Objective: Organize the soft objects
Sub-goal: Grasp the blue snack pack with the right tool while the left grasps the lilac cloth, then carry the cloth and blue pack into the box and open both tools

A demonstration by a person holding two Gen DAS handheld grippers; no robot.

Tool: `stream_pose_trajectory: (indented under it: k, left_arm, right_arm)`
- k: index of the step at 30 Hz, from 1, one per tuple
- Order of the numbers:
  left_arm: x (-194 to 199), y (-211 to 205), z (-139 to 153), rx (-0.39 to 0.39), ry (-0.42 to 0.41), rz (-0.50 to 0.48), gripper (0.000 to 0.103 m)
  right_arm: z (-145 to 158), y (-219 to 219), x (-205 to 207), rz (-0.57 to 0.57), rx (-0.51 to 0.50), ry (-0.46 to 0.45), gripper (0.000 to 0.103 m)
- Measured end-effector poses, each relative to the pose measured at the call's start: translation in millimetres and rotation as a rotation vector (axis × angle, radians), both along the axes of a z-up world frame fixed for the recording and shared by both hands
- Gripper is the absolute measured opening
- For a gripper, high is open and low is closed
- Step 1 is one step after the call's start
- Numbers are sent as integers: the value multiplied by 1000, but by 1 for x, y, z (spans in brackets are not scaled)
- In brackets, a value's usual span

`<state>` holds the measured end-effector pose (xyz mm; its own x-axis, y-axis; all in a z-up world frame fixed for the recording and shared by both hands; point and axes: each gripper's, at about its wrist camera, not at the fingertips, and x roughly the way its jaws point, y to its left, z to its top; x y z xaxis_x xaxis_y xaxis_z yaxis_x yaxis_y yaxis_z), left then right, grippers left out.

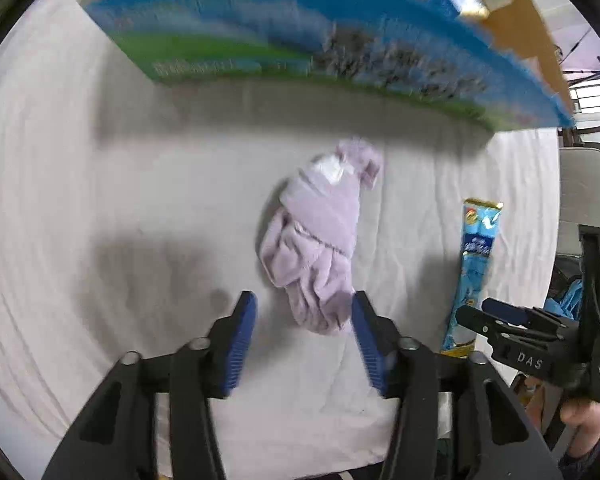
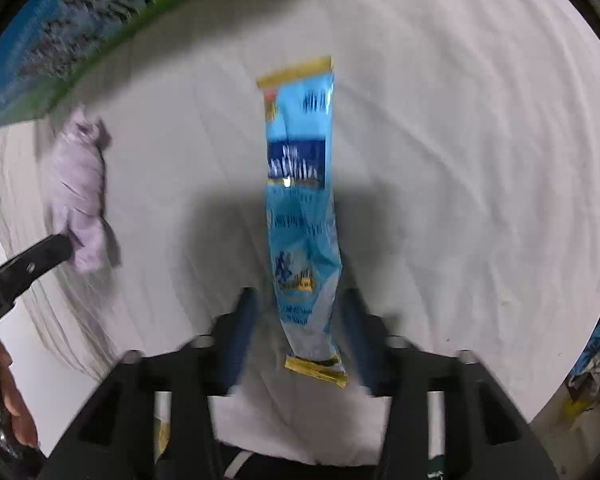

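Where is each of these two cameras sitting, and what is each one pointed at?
Left wrist view: rides the left hand-held gripper, looking steeply down at a lilac cloth bundle lying between open jaws.
Right wrist view: rides the right hand-held gripper, looking down at a blue snack packet between open jaws; a hand shows at the left edge.
Shared: both see the bundle, packet, white sheet, blue-green box and each other's gripper.

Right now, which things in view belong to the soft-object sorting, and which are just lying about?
Job:
- lilac cloth bundle
- long blue snack packet
- left tongs
- right tongs

Lying about:
- printed blue-green box
- white sheet
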<state>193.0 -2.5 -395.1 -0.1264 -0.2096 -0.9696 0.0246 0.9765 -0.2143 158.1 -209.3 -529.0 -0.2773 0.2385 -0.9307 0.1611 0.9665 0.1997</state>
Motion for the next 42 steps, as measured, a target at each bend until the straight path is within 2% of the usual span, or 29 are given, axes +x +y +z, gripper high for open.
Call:
stream_pose_trajectory:
  k: [1, 2, 3, 7, 10, 12, 15, 17, 18, 21, 22, 27, 28, 33, 38, 42]
  left_arm:
    - [3, 1, 3, 12, -14, -1, 67]
    - [9, 1, 5, 23, -28, 0, 68]
    - [7, -4, 5, 23, -27, 0, 68]
    - [45, 0, -23, 3, 38, -9, 68]
    - [54, -21, -51, -11, 89, -31, 68]
    - [53, -30, -62, 32, 105, -62, 68]
    - [50, -42, -64, 77, 72, -103, 70]
    - [47, -44, -63, 89, 57, -115, 70]
    - [45, -47, -64, 97, 48, -115, 66]
    - [37, -45, -57, 124, 26, -107, 43]
    - [32, -44, -56, 118, 29, -94, 40]
    - [4, -39, -49, 109, 11, -54, 39]
    - [-1, -39, -47, 104, 5, -49, 39]
    - [-18, -33, -27, 89, -34, -37, 39]
    - [-24, -31, 7, 94, -106, -49, 39]
    - [-29, -44, 29, 89, -168, -61, 39]
  right_arm:
    - [3, -3, -3, -7, 0, -13, 64]
    - [6, -4, 1, -21, 4, -27, 64]
    - [6, -4, 1, -21, 4, -27, 64]
    - [-3, -5, 6, -46, 11, -15, 64]
    - [-11, -3, 10, -66, 2, -2, 64]
    - [-15, 0, 11, -71, -8, 0, 64]
    - [-23, -2, 14, -95, -22, 5, 62]
    - [-23, -3, 14, -111, -36, -5, 47]
    - [-22, -4, 15, -113, -60, -6, 43]
    - [-22, -16, 17, -158, -64, -1, 38]
    - [-22, -19, 23, -172, -59, 1, 37]
    - [-22, -21, 22, -157, -56, -8, 30]
    - [-22, -23, 20, -163, -49, -34, 29]
    - [-17, -26, 11, -133, -49, -61, 27]
    - [8, -21, 1, -101, -6, -119, 27]
    - [28, -18, -7, -69, 1, -164, 26]
